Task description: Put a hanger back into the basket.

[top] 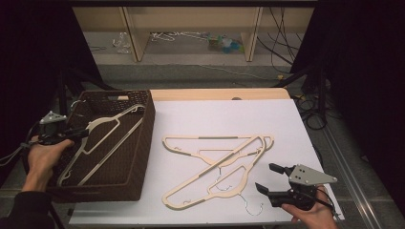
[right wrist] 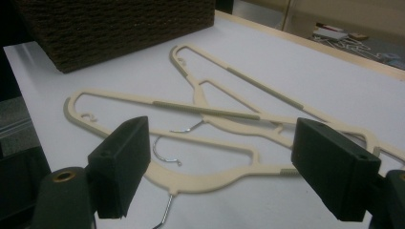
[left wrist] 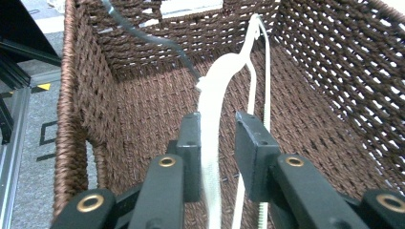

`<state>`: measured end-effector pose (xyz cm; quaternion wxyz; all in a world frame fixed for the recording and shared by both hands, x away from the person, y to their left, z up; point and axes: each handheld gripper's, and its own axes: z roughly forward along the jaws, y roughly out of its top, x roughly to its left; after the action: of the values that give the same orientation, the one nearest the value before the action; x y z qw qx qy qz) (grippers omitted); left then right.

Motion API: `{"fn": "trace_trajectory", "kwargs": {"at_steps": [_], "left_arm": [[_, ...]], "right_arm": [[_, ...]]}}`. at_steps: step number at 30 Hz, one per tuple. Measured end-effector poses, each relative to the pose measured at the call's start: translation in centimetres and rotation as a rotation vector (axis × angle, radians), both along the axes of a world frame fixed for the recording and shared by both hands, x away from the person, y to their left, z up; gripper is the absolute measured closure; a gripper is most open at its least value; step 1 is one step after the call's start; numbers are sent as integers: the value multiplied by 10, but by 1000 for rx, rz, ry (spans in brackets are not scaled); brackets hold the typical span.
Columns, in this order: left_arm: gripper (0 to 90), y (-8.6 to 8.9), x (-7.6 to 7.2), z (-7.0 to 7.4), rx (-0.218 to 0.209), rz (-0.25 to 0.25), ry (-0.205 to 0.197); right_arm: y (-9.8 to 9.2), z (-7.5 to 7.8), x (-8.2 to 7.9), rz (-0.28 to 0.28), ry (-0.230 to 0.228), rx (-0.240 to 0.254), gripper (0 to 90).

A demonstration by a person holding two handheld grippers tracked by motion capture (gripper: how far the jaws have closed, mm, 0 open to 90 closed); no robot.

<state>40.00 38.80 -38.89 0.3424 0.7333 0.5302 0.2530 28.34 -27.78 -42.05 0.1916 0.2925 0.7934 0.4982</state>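
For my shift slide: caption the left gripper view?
Left tool open around a cream hanger inside the brown wicker basket.

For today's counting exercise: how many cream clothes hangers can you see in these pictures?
3. One hanger leans inside the brown woven basket. Two hangers lie crossed on the white table: one farther back, one nearer. Others could be hidden beneath.

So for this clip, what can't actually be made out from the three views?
- High view: whether the left gripper pinches the hanger in the basket; too small and dark.
- Left gripper view: the hanger's lower end, cut off by the bottom edge between the jaws; the basket floor under it.
- Right gripper view: how many hangers on the table overlap; they cross.
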Motion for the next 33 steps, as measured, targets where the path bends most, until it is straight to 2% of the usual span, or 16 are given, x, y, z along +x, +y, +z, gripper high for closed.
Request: {"fn": "trace_trajectory", "kwargs": {"at_steps": [1, 2, 5, 7, 10, 12, 14, 16, 17, 19, 20, 21, 25, 27, 28, 33], "left_arm": [[670, -4, -1, 2, -30, 37, -31], [637, -6, -3, 4, -30, 46, -39], [632, -12, -6, 9, -39, 18, -55], [618, -21, -10, 15, -50, -14, -67], [543, -40, -20, 22, -63, -57, -93], [497, -55, -27, 25, -103, -99, -101], [454, -71, -35, 28, -114, -162, -113], [415, -84, -40, 30, -128, -188, -121], [402, -92, -44, 31, -137, -200, -129], [376, -112, -55, 39, -129, -270, -162], [370, -121, -60, 41, -144, -284, -167], [362, -121, -60, 41, -144, -284, -167], [341, -156, -81, 48, -148, -389, -207], [338, -164, -85, 48, -155, -403, -210], [330, -171, -90, 46, -171, -422, -210], [323, -197, -105, 36, -196, -483, -197]], "right_arm": [[0, 0, 0, 1, 0, -1, 221], [0, 0, 0, 1, 0, -2, 221], [0, 0, 0, 2, 2, 0, 221], [0, 0, 0, 3, 1, 0, 221], [0, 0, 0, -1, 4, -7, 221], [-1, -1, 0, -2, 6, -8, 221], [0, -2, 1, 2, 5, -1, 221], [-1, -3, 1, 3, 6, 0, 221], [-2, -2, 1, -2, 7, -19, 221], [-2, -5, 2, 3, 10, -1, 221], [-3, -6, 2, 1, 12, -1, 221], [-3, -6, 2, 1, 12, -1, 221], [-4, -9, 4, 0, 10, 6, 221], [-4, -9, 4, -3, 6, 9, 220], [-5, -7, 3, -5, 15, -12, 220], [-5, -9, 4, 0, -3, 9, 218]]}}
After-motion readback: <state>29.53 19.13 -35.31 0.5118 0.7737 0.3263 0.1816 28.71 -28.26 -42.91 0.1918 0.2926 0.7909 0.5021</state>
